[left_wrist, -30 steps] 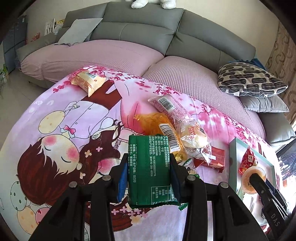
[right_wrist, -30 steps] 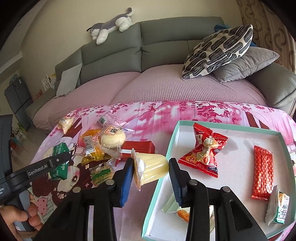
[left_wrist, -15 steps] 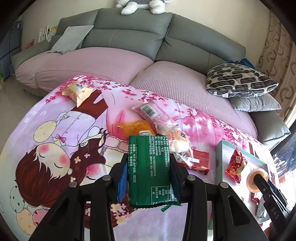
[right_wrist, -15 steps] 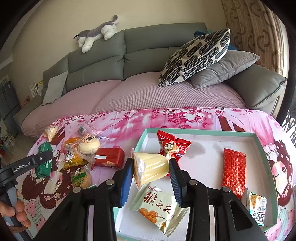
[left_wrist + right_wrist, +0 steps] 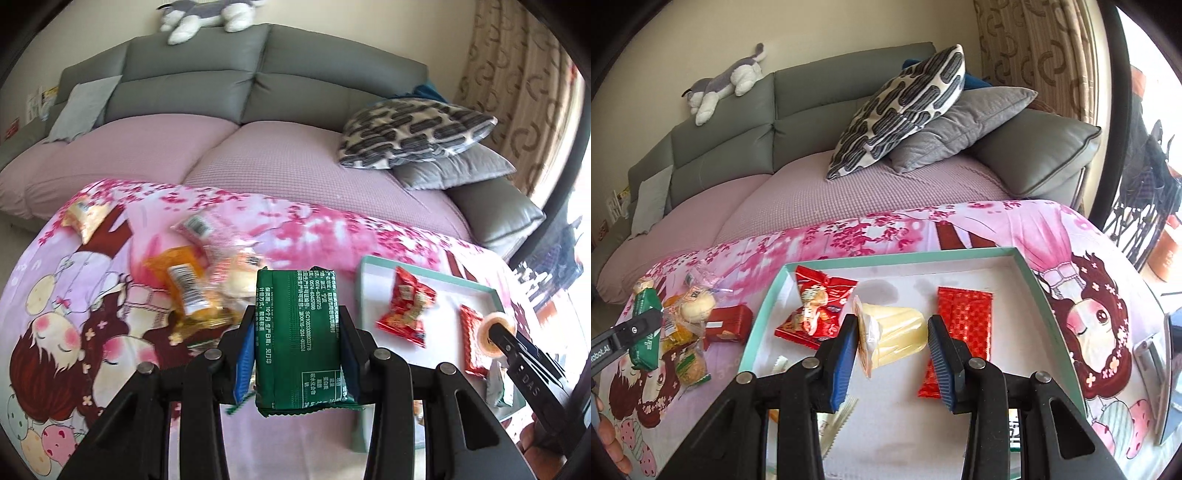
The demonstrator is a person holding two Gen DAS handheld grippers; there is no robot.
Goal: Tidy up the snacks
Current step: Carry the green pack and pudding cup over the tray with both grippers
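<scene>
Both tools have swung toward the teal box since a second ago: the box now fills the right wrist view, and in the left wrist view it has slid in from the right edge toward the middle. The left tool (image 5: pixel 297 343) is clamped on a green packet (image 5: pixel 298 332), which stands upright between the blue pads and hangs above the bench (image 5: pixel 258 443) just beside the near left wall of the teal box (image 5: pixel 364 291). The right tool (image 5: pixel 892 341) is closed on a yellow jelly cup (image 5: pixel 892 332), held on its side with its foil lid against the left pad, over the middle of the box floor. Inside the box lie a red candy bag (image 5: pixel 816 310) near the far left corner, a long red wafer pack (image 5: pixel 960 332) to the right of the cup, and a pale sachet (image 5: pixel 831 424) near the front edge, partly hidden by the tool. On the bench's cartoon-print cloth, left of the box, loose snacks remain: a red bar (image 5: pixel 729 323) close to the box wall, a clear-wrapped bun (image 5: pixel 696 304), an orange packet (image 5: pixel 184 273), blurred, and a small yellow packet (image 5: pixel 86 218) off toward the far left corner.
</scene>
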